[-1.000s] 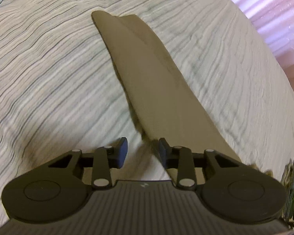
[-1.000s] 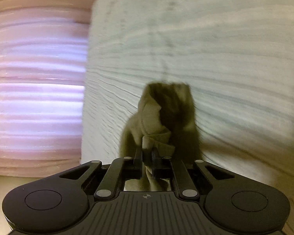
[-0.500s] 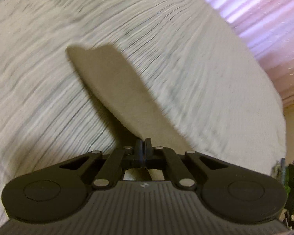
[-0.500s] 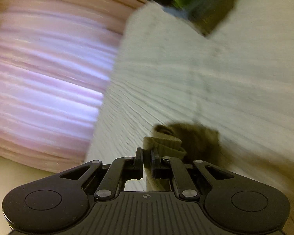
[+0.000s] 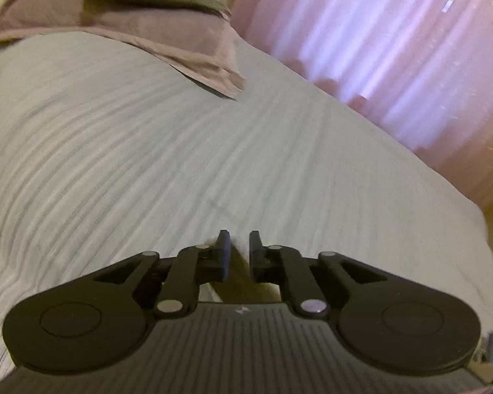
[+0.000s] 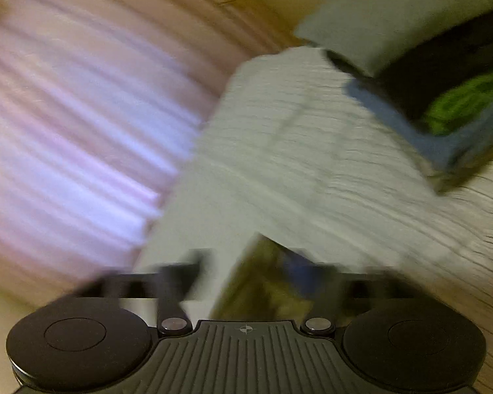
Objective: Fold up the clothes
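Left gripper (image 5: 236,256) now stands with its jaws a narrow gap apart; half a second ago they were pinched together on the olive-brown garment (image 5: 243,282). Only a sliver of that cloth shows between and beneath the fingers; whether it still touches a pad cannot be told. The long folded strip seen a second ago on the striped bedspread (image 5: 180,164) has left the left view, which now looks toward the pillows (image 5: 167,29). Right gripper (image 6: 246,272) is heavily blurred; fingers appear spread, with olive cloth (image 6: 263,289) beneath, grip uncertain. A stack of folded clothes (image 6: 443,105) lies ahead. Judgement: garment likely being released or re-gripped between folds.
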